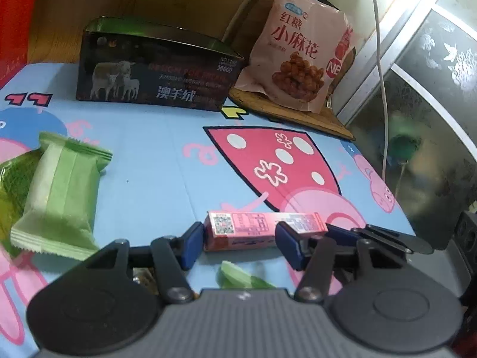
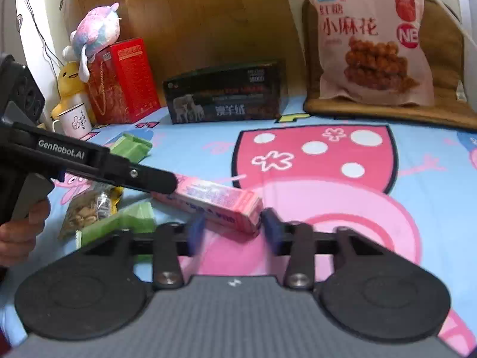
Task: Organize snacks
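Left wrist view shows the left gripper [image 1: 238, 240] with its blue pads [image 1: 190, 246] standing on either side of a long pink snack box [image 1: 262, 229] that lies on its side on a cartoon-pig bedsheet [image 1: 155, 155]; whether the pads press on it I cannot tell. The box carries a QR code on its near end and fine print too small to read. A pale green wrapped snack [image 1: 61, 191] lies to the left, another green wrapper [image 1: 241, 277] just below the jaws. Behind stands a dark box [image 1: 155, 68] printed with sheep, "澳羊绒" and "38000". Beside it a pink bag [image 1: 301, 50] reads "红糖小麻花".

Right wrist view shows the right gripper [image 2: 232, 229], pads blurred and parted, set at either side of the pink box's near end, apparently not touching it. The other gripper's black arm, marked "GenRobot.AI" [image 2: 61, 149], reaches to the box's far end, with a hand [image 2: 18, 232] on its handle. At left are a clear nut packet [image 2: 89, 208], a red carton [image 2: 125, 80], a white mug [image 2: 74, 120] and plush toys [image 2: 92, 32].
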`<state>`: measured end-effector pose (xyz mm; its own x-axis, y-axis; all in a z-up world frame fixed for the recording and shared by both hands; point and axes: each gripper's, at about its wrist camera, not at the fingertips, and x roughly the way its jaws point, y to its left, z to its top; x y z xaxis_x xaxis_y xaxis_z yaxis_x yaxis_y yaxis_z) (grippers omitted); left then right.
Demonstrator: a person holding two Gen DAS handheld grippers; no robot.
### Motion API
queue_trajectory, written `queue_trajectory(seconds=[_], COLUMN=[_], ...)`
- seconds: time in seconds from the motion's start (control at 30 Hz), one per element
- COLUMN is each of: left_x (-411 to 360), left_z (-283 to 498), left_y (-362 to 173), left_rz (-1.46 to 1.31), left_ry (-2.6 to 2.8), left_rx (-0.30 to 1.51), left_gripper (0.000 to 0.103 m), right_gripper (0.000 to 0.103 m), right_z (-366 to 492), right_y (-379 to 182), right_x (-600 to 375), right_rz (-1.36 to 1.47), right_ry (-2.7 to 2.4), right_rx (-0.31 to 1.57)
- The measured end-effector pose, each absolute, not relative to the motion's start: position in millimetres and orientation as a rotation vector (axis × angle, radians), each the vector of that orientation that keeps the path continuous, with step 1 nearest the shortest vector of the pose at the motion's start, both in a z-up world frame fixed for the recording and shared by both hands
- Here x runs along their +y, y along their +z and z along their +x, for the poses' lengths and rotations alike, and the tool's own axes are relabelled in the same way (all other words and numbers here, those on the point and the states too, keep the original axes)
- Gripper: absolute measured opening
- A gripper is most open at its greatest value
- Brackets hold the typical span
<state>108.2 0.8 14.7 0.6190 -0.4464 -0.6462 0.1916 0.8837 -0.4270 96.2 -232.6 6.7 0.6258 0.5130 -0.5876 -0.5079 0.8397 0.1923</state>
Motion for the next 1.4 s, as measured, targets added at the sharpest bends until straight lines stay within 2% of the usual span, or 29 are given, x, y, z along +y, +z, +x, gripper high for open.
queue_trajectory(seconds=[0.23, 0.4, 0.53, 0.63, 0.7, 0.73, 0.83, 0.97, 1.13, 1.23, 1.3, 1.4], left_x=[31, 48, 62, 68, 75, 77, 87, 110, 132, 138, 141, 145], left_z=[124, 164, 207, 236, 251, 254, 244, 199, 146, 115, 96, 65], left_y=[60, 92, 101, 97, 88, 85, 87, 90, 67, 44, 34, 21], left_rz=[-0.347, -0.306, -0.316, -0.322, -0.350, -0.358, -0.380, -0.365, -0.356, -0.410, -0.466, -0.563], left_ry=[-0.351, -0.260, -0.194, -0.139, -0.120, -0.099, -0.107, -0.099, -0.086, -0.110, -0.132, -0.154], left_rx=[0.693, 0.599, 0.562, 0.555, 0.557, 0.563, 0.528, 0.462, 0.560, 0.644, 0.668, 0.664], left_gripper=[0.053, 0.055, 0.058, 0.059, 0.073, 0.076, 0.077, 0.083, 0.083, 0.072, 0.059, 0.057], right_gripper=[0.035, 0.034, 0.035, 0.035, 0.039, 0.040, 0.043, 0.044, 0.045, 0.046, 0.046, 0.046], right_z=[118, 157, 203, 238, 255, 261, 265, 242, 203, 181, 165, 142], right_y=[39, 60, 69, 64, 56, 51, 46, 52, 39, 23, 18, 20], right_x=[-217, -184, -159, -147, -141, -136, -135, -160, -169, -158, -142, -116], right_rz=[0.021, -0.047, -0.070, -0.043, -0.021, -0.022, 0.000, 0.101, 0.202, 0.233, 0.189, 0.063], right_ry=[0.626, 0.643, 0.646, 0.649, 0.633, 0.611, 0.562, 0.594, 0.758, 0.872, 0.943, 0.993], right_rx=[0.550, 0.412, 0.359, 0.387, 0.403, 0.413, 0.443, 0.444, 0.606, 0.727, 0.778, 0.762])
